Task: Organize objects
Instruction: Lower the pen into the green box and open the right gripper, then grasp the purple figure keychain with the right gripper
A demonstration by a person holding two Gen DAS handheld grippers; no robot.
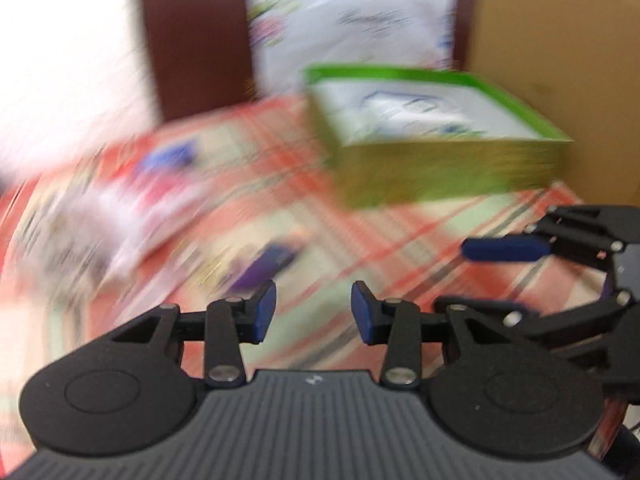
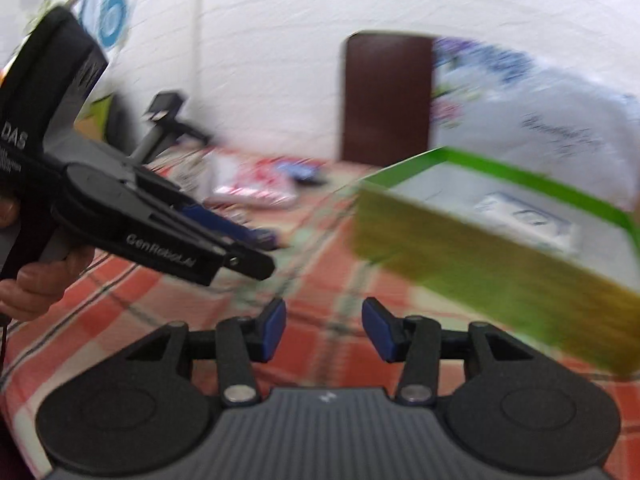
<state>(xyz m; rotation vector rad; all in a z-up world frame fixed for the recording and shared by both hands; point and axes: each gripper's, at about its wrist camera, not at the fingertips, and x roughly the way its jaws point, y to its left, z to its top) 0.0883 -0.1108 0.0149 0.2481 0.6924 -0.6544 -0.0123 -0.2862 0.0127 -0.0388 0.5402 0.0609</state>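
Both views are blurred. My left gripper (image 1: 314,312) stands open over the red plaid tablecloth (image 1: 400,248), with nothing between its blue pads. My right gripper (image 2: 325,330) is also open and empty; in the left wrist view the right gripper (image 1: 456,276) shows at the right edge. A green open box (image 1: 440,140) holding a white packet sits ahead and to the right of both grippers, the same green box (image 2: 500,240) close to my right gripper. A purple item (image 1: 264,268) lies just ahead of my left gripper. Loose packets (image 1: 120,208) lie at the left.
A hand (image 2: 36,280) holds the left gripper (image 2: 260,250) at the left. A brown chair back (image 2: 384,100) and a white printed bag (image 2: 540,112) stand behind the table. A cardboard box (image 1: 560,60) rises at the back right. More packets (image 2: 260,188) lie far left.
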